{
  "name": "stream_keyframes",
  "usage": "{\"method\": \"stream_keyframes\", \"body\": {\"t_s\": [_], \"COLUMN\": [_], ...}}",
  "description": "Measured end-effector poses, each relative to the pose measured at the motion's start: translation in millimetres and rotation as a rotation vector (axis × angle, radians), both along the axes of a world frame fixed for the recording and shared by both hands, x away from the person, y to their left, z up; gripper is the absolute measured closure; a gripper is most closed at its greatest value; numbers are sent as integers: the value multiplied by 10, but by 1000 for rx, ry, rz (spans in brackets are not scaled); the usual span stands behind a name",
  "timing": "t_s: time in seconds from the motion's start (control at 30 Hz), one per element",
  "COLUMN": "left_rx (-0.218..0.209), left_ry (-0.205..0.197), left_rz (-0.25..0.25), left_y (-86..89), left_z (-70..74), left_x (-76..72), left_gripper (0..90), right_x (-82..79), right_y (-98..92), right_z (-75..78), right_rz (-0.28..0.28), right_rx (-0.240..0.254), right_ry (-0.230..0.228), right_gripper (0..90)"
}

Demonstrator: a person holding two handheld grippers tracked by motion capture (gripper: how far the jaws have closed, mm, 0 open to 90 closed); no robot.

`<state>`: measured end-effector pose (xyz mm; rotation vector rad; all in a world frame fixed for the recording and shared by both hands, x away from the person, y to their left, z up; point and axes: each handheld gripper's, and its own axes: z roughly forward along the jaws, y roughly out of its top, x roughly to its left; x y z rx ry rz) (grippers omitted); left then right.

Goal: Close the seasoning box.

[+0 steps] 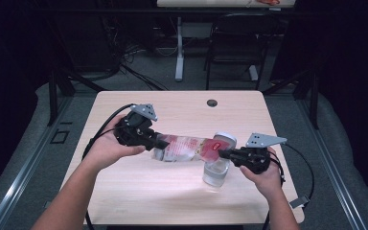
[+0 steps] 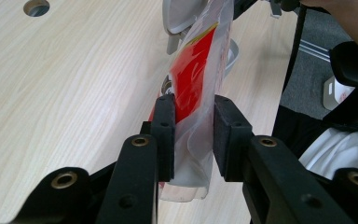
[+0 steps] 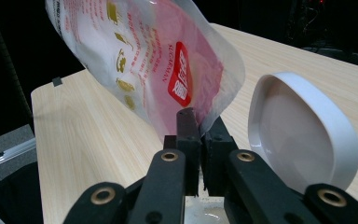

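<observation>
While the high view shows both grippers clamping a plastic pouch (image 1: 187, 148) above a clear container (image 1: 215, 172), the right gripper (image 3: 199, 122) view reveals its white hinged lid (image 3: 303, 140); the left gripper (image 2: 193, 135) view shows the pouch's red print.

The plastic pouch (image 3: 144, 60) bears small vertical lettering reading roughly "SUGARMAN"; its red label's characters are unreadable.

A clear plastic pouch with red and pink print (image 1: 187, 148) is hanging stretched lengthwise above the table, running from nine to three o'clock, its right end (the one bearing a red label) lying over a clear glass jar with a white hinged lid (image 1: 217, 170) standing open.
</observation>
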<state>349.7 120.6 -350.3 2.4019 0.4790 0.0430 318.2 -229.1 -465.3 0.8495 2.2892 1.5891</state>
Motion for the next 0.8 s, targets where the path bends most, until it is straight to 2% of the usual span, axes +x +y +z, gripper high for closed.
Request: {"method": "stream_keyframes", "body": {"t_s": [0.8], "left_rx": [-6], "left_ry": [3], "left_rz": [3], "left_y": [3], "left_z": [-8], "left_x": [8], "left_gripper": [725], "right_x": [9], "right_y": [7], "right_z": [-23], "right_rz": [1], "right_rx": [-11], "right_ry": [5], "right_gripper": [875]}}
